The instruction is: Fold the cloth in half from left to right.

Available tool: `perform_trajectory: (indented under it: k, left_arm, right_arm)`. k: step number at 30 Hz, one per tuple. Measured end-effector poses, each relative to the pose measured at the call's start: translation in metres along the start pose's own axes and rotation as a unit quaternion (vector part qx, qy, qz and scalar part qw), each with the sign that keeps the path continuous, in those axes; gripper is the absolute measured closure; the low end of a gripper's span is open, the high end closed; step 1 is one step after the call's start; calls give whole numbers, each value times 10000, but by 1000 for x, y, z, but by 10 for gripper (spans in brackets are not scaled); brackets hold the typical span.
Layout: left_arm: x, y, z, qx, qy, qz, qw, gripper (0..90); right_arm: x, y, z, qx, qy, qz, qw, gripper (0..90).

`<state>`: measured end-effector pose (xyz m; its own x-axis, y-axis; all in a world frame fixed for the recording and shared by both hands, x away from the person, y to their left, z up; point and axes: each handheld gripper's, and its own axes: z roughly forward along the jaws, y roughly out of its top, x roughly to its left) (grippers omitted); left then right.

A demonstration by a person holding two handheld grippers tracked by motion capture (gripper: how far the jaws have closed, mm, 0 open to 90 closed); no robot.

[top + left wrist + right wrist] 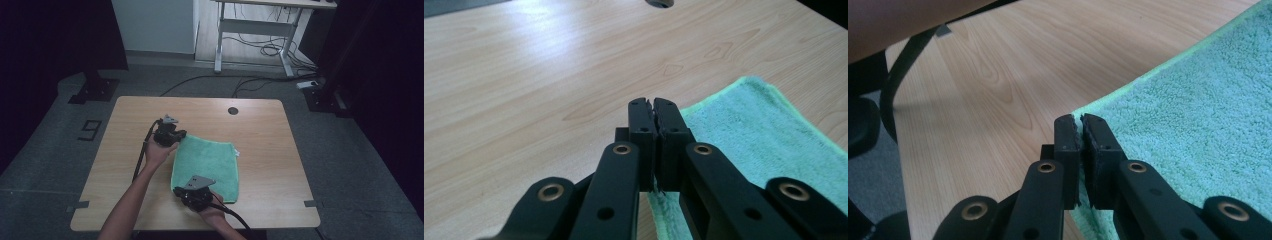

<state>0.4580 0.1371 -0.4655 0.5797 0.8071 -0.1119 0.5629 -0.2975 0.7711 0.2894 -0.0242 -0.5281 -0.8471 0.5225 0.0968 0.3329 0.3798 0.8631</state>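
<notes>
**Surfaces & materials**

Towel (206, 165): green terry cloth, looped pile, fuzzy & matt; hemmed edge looks a bit paler. Bench (260, 135): light wood-grain top, smooth w/ soft satin sheen under the light, dark round cable grommet (232, 110), prob. plastic. Left gripper (653, 107) & right gripper (1079, 122): black matt plastic links w/ brass-coloured metal rivets; fingers (1068, 137) faced w/ dull black pads, edges rough & chipped. Floor (350, 150): grey carpet, matt, fine-textured.
</notes>
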Motion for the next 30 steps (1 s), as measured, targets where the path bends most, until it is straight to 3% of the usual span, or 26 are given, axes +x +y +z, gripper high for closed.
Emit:
perform_trajectory:
  k: [6, 13, 20, 27, 30]
  left_arm:
    - [-1, 10, -8, -79, -44, -4, 10000, 877]
    - [-5, 13, -8, -55, -62, 48, 10000, 877]
    - [8, 17, -25, -83, 47, -74, 9999, 876]
    - [11, 9, -26, 4, 66, -129, 9999, 876]
    - [16, 12, -36, -149, 89, -192, 9997, 877]
  right_arm:
    - [2, 7, -7, -219, -63, 47, 9997, 852]
    - [3, 10, -4, -213, -66, 56, 9997, 852]
    - [11, 30, 1, -432, 38, -37, 9991, 853]
    - [10, 24, 5, -304, -8, 0, 9995, 853]
    - [10, 28, 6, -383, 20, 30, 9993, 853]
